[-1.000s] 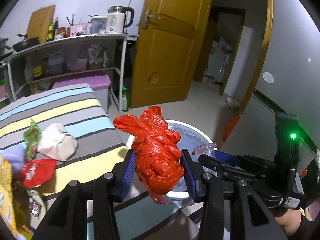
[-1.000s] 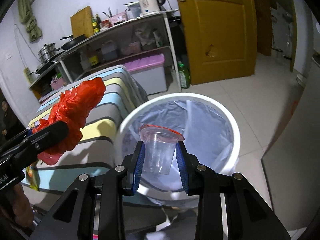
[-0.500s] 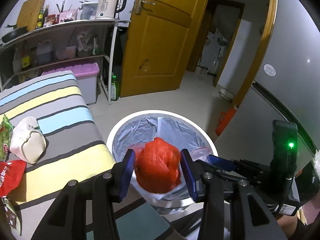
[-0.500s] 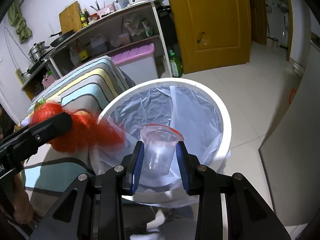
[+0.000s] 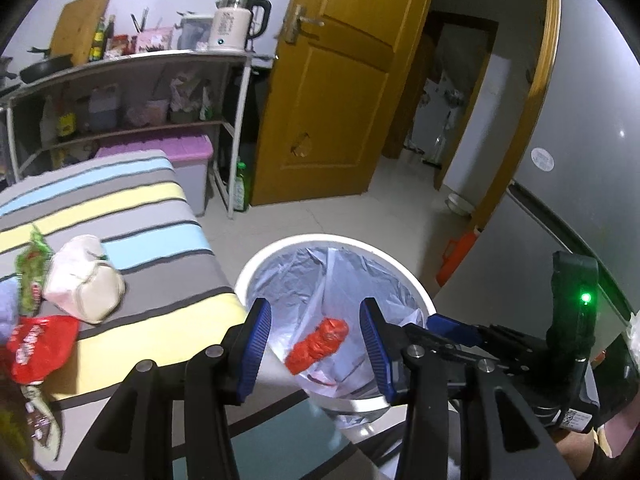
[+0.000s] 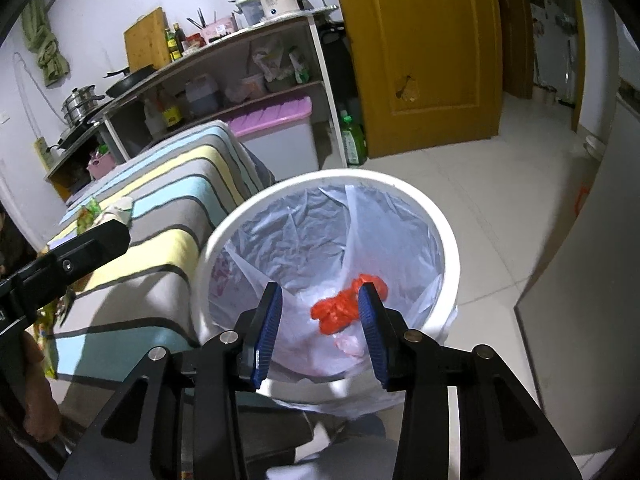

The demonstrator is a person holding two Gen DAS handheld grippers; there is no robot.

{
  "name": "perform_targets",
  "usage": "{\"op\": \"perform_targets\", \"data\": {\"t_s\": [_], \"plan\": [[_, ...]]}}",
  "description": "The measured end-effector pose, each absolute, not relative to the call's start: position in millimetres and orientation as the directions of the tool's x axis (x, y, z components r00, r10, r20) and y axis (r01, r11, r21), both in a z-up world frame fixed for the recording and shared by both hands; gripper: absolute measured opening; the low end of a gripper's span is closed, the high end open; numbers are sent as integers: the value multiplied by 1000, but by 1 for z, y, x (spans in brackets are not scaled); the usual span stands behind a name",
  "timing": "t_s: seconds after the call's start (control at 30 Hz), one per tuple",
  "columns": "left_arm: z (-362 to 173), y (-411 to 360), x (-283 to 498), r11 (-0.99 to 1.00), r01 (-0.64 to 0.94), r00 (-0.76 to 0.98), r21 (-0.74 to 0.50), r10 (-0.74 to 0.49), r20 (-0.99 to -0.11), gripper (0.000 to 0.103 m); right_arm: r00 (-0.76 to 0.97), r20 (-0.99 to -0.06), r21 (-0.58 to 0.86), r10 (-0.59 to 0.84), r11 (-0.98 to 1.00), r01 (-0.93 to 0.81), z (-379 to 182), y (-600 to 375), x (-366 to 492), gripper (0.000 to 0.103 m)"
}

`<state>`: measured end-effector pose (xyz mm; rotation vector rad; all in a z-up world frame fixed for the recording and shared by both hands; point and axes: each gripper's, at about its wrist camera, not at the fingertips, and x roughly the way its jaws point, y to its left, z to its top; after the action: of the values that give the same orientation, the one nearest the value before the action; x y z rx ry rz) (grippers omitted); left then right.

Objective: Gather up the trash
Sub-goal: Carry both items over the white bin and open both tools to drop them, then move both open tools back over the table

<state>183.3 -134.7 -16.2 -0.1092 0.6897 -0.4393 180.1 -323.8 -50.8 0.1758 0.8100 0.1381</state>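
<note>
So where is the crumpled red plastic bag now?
In both wrist views, the crumpled red plastic bag lies inside the white lined bin, beside the striped bed.

Bin: white plastic, smooth rim; liner thin, crinkled, translucent film. Red bag, lower centre: glossy crumpled plastic. Left tongs and right tongs: matt black plastic arms, metal rivets, ribbed blue pads. Bed cover: striped matt cloth. Door: varnished wood. Floor: glossy tile. Kettle, upper frame: cream plastic body, shiny metal lid.
</note>
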Motion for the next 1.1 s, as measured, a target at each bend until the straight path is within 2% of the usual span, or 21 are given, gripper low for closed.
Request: {"op": "perform_targets", "data": {"t_s": [0.63,1.1], "plan": [[23,-46,100,959,200,827,-202,-276,-490,46,729,-614,152,303,952,-268,-1,-244,128,41],[23,13,54,987,60,869,-151,-127,-478,46,693,-579,130,429,888,-441,7,-184,94,41]]}}
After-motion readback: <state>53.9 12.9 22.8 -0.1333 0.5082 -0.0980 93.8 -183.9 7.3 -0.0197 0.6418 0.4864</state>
